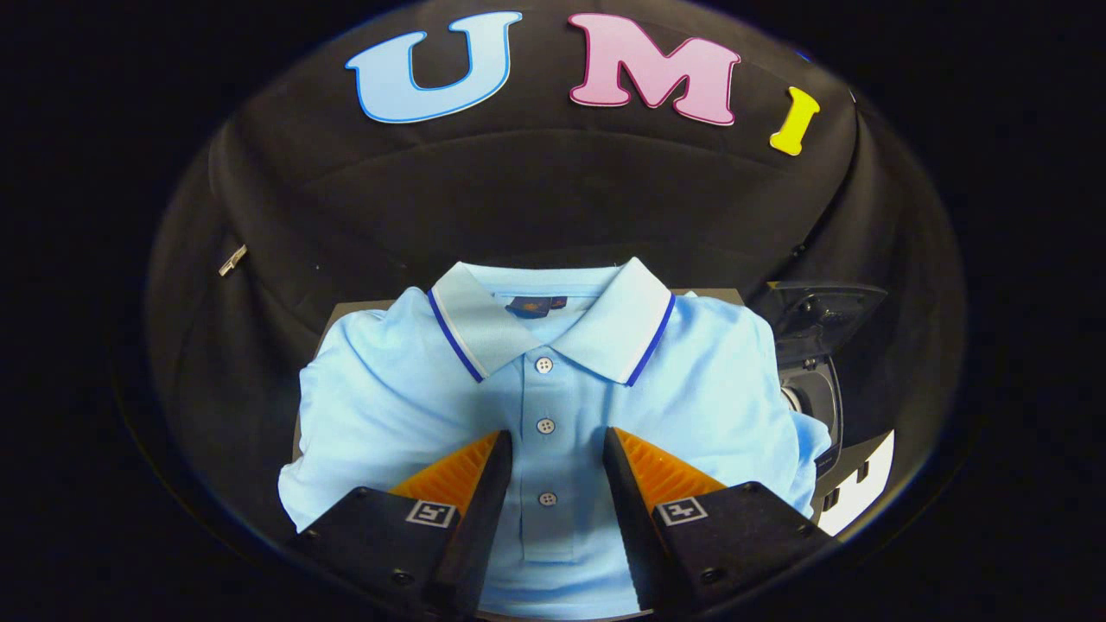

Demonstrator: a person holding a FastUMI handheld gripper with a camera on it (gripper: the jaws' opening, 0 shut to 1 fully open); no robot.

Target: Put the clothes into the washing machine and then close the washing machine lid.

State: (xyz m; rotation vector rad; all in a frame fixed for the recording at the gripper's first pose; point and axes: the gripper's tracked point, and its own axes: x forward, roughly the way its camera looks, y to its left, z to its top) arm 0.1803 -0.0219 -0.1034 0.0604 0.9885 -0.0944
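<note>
A light blue polo shirt [553, 406] lies folded and face up on a table [346, 309], whose bare top shows only as a thin strip at the shirt's far left shoulder. The collar [550, 315] sits at the far end, spread open, with a dark blue stripe and a white band along each edge and a small dark label inside the neck. Three white buttons [544, 425] run down the placket toward the near side.

The gripper [557, 442] is above the shirt's chest with its fingers [471, 484] spread apart — the placket and the two nearer buttons show in the gap between them. Nothing is held; whether the tips touch the cloth cannot be told from this angle.

To the right of the shirt, just past its right sleeve, stands the washing machine [821, 406], dark in body with a white panel lower down. Its lid [816, 311] is raised and tilted back — the round opening below it is partly hidden by the sleeve. On the black cloth wall far to the left, a small metal clip [232, 259] hangs at a slant.
</note>
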